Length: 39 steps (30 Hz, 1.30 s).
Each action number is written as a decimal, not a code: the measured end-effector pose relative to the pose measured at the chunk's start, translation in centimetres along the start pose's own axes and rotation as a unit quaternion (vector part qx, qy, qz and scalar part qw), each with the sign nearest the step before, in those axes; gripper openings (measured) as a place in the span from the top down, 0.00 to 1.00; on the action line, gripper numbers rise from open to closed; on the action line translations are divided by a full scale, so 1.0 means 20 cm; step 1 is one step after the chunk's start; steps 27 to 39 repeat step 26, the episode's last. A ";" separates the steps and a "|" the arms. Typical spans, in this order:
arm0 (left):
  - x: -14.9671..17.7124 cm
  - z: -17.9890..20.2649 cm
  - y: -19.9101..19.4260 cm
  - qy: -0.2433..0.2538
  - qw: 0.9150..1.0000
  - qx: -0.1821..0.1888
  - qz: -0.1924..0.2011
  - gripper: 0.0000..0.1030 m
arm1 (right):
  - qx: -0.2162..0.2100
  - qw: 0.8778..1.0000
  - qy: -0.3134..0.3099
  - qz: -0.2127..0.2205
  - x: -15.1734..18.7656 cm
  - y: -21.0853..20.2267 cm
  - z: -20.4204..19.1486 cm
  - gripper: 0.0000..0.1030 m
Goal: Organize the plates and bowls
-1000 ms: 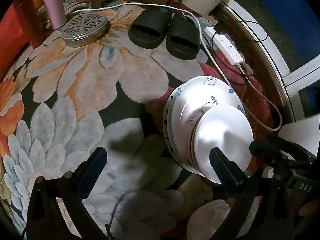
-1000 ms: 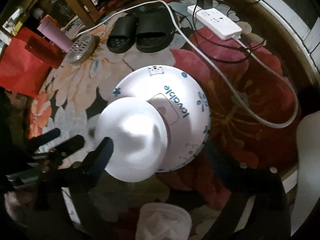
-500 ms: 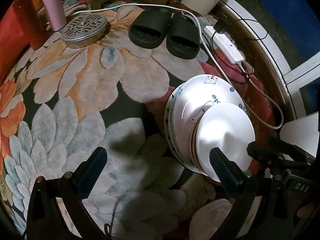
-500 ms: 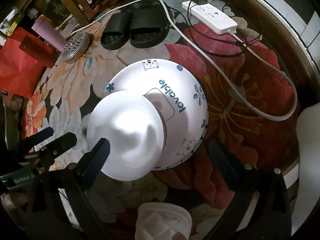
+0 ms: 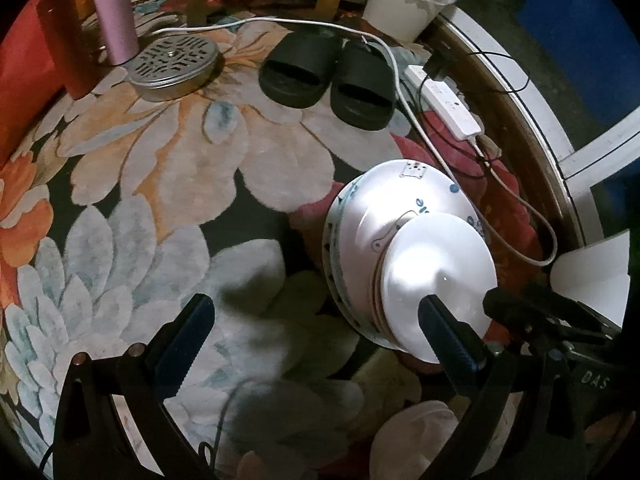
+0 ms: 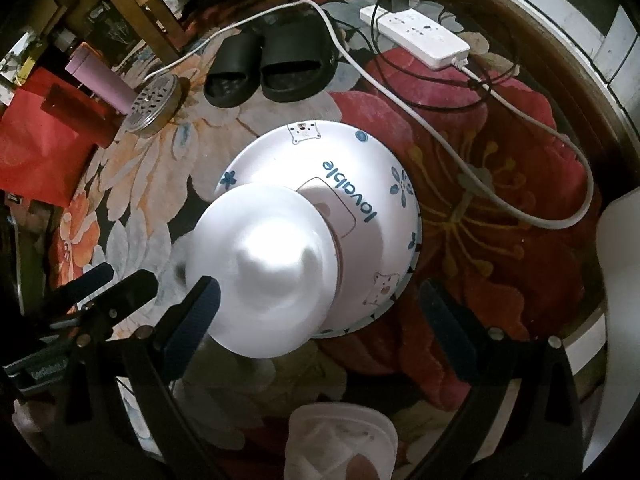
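Observation:
A large white bowl [image 6: 360, 184] printed "lovable" in blue lies upside down on a stack of plate rims [image 5: 332, 264]. A small plain white bowl [image 6: 260, 276] sits upside down on it, off-centre toward me; the left wrist view also shows this small bowl [image 5: 436, 276]. My left gripper [image 5: 316, 336] is open and low, its right fingertip [image 5: 440, 324] in front of the small bowl's near rim. My right gripper [image 6: 320, 312] is open too, its left fingertip [image 6: 200, 304] overlapping that rim. Neither holds anything.
Black slippers [image 5: 324, 76], a white power strip [image 6: 416, 36] with cables, a perforated metal lid [image 5: 172, 60], a pink tumbler [image 5: 114, 12] and a red bag [image 6: 36, 152] lie beyond on the flowered surface. A crumpled white thing [image 6: 340, 440] sits close below. A curved brown edge [image 5: 532, 152] runs along the right.
The right wrist view has drawn a little closer to the small bowl and turned slightly. The bowls have stayed put, and both grippers remain open.

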State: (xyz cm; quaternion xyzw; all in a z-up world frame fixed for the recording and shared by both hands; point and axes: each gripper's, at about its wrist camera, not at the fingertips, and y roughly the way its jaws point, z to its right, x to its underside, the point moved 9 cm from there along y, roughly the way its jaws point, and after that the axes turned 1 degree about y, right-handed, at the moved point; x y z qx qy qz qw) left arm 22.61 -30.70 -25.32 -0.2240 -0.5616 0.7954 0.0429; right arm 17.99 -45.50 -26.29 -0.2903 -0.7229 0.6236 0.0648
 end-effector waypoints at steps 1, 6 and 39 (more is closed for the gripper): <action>0.00 0.00 0.00 -0.004 1.000 0.000 -0.002 0.01 | -0.001 1.000 -0.001 0.001 0.00 0.00 0.00 0.03; 0.02 -0.03 0.00 -0.012 1.000 -0.010 -0.013 0.02 | 0.000 1.000 -0.004 0.008 0.01 -0.02 -0.02 0.03; 0.04 -0.06 -0.05 0.008 1.000 -0.030 0.000 0.04 | 0.004 1.000 -0.013 0.019 0.01 -0.04 -0.05 0.03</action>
